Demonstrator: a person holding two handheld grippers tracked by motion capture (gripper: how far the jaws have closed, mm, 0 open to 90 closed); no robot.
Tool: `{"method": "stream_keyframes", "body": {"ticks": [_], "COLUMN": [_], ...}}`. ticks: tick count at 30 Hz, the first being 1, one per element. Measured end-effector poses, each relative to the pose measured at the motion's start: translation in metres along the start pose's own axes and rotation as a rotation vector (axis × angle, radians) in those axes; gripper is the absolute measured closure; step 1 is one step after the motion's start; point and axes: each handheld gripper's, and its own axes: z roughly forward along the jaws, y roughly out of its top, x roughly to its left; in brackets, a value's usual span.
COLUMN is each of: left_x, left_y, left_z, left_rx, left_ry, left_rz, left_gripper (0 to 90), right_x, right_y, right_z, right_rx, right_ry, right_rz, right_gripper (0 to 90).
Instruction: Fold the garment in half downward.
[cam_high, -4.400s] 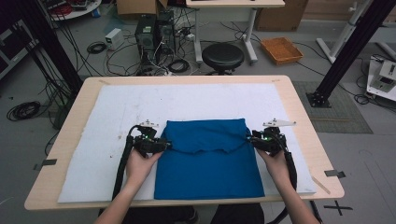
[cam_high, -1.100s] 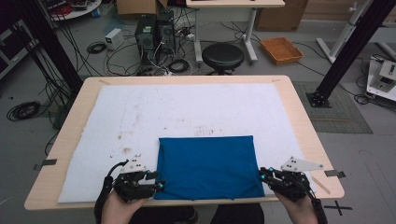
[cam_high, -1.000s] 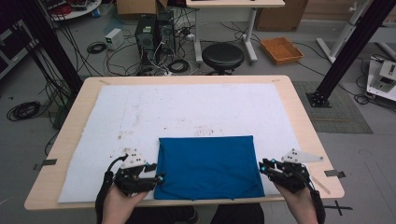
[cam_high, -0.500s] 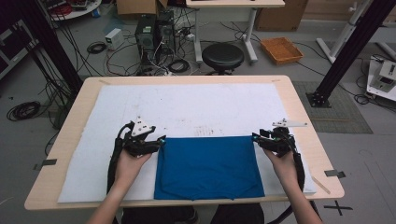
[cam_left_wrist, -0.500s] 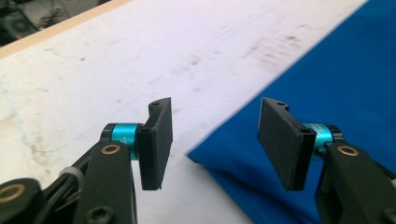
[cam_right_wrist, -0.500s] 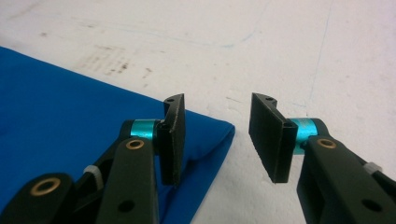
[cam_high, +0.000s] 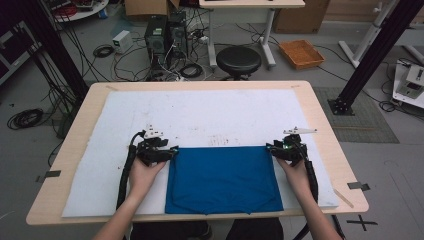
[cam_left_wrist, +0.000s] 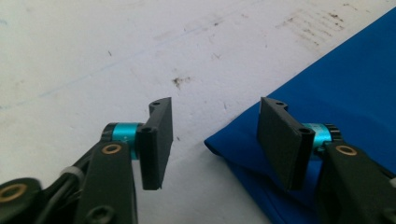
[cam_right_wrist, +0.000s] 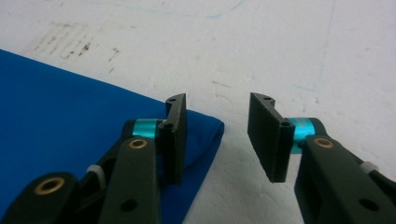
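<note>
A blue cloth (cam_high: 224, 179) lies folded flat on the white mat (cam_high: 210, 115), near the table's front edge. My left gripper (cam_high: 171, 151) sits at the cloth's far left corner. In the left gripper view it (cam_left_wrist: 215, 112) is open, and the cloth (cam_left_wrist: 355, 84) corner lies on the mat under its right jaw. My right gripper (cam_high: 271, 148) sits at the far right corner. In the right gripper view it (cam_right_wrist: 217, 105) is open, and the cloth (cam_right_wrist: 70, 102) corner lies under its left jaw. Neither gripper holds anything.
Brown smudges (cam_high: 220, 139) mark the mat just beyond the cloth. The wooden table (cam_high: 320, 125) frames the mat. Past the far edge stand a black stool (cam_high: 238, 59) and computer cases (cam_high: 162, 32) among floor cables. A black post (cam_high: 372, 55) stands at the right.
Both hands moved from the table's front edge up to the cloth's far corners over the last second. The cloth keeps its folded shape and place.
</note>
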Motion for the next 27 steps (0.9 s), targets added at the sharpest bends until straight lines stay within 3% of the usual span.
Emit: {"method": "stream_keyframes", "body": {"ticks": [5,7,14,19,24,27], "left_x": [-0.005,-0.007,-0.002,0.004,0.008,0.008], "left_y": [-0.002,-0.002,0.003,0.013,0.021,0.022], "left_z": [0.002,0.002,0.000,0.006,0.009,0.007], "left_rx": [0.040,0.030,0.004,0.004,-0.015,-0.029], "left_ry": [-0.035,-0.044,-0.026,-0.013,-0.034,-0.060], "left_rz": [0.011,0.011,0.031,0.080,0.103,0.095], "left_gripper": [77.5,85.1,86.8,86.7,86.7,86.5], "right_x": [0.003,0.004,-0.001,-0.005,-0.006,-0.006], "right_y": [-0.001,-0.001,0.004,0.018,0.028,0.032], "right_z": [0.005,0.004,0.002,0.007,0.013,0.013], "right_rx": [0.030,0.023,-0.008,-0.036,-0.031,-0.044], "right_ry": [0.022,0.023,0.008,0.003,-0.004,0.002], "right_rz": [-0.041,-0.054,-0.063,-0.078,-0.100,-0.111], "right_gripper": [83.4,86.1,86.9,86.9,86.9,86.9]}}
